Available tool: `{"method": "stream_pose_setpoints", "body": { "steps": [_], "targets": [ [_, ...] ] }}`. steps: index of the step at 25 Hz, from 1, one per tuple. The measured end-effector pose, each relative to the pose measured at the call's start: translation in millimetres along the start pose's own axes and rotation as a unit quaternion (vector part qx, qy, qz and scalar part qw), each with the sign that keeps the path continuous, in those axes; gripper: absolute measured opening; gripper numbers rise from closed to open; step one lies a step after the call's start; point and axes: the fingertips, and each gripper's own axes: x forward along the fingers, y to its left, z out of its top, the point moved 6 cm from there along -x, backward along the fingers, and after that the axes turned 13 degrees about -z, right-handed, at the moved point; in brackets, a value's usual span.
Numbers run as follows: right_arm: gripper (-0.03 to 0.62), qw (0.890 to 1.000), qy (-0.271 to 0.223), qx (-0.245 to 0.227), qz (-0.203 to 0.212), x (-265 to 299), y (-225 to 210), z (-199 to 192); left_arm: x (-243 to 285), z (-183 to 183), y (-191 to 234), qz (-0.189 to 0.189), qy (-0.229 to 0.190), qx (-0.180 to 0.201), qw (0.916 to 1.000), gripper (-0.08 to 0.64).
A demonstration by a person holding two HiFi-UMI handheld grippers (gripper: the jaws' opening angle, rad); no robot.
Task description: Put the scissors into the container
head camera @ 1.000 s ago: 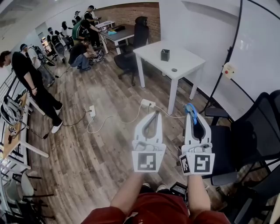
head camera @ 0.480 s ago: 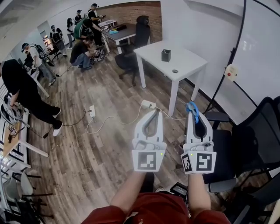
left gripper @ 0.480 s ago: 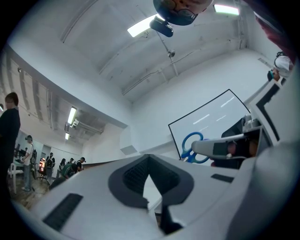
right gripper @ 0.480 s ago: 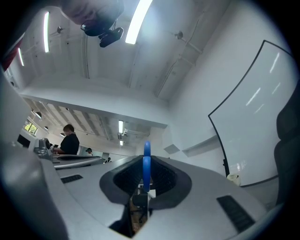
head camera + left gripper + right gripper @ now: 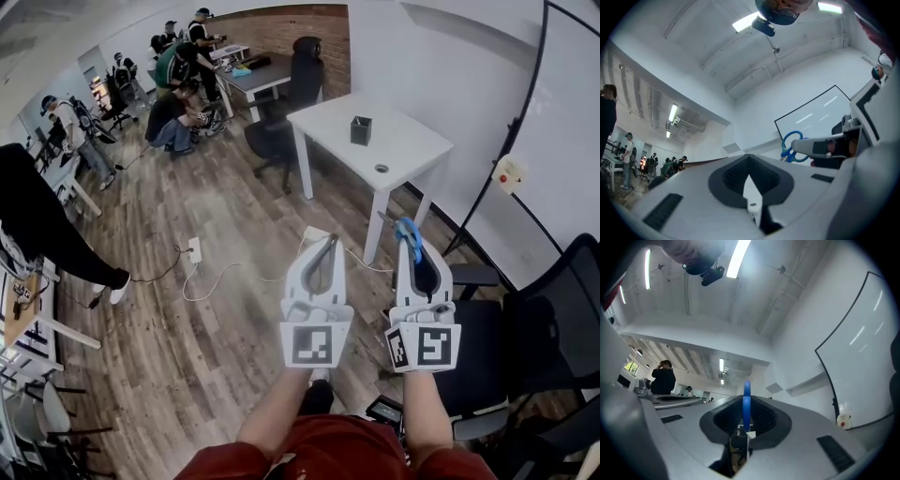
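Landmark: the table. On it stand the container, toward its far side, and a small disc, near its front edge. An office chair stands left of the table; before the table, the left gripper lies beside the right gripper, with the scissors in the latter's jaws.

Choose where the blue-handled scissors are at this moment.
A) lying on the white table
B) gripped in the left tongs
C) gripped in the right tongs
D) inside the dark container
C: the scissors, blue handles forward, are clamped in the right tongs, while the left tongs are shut on nothing and the container stands apart on the white table.
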Motion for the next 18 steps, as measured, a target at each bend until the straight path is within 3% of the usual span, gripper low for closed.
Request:
{"method": "stream_pose_setpoints", "body": {
  "steps": [8,18],
  "targets": [
    [0.055,1.0,0.003,0.002,0.001,76,28,-24,44,-22,67,-0.004,0.0,0.01,0.9999,0.011],
    [0.055,1.0,-0.004,-0.006,-0.014,150,56,-48,90,-48,135,-0.014,-0.009,-0.008,0.9998,0.011]
  ]
}}
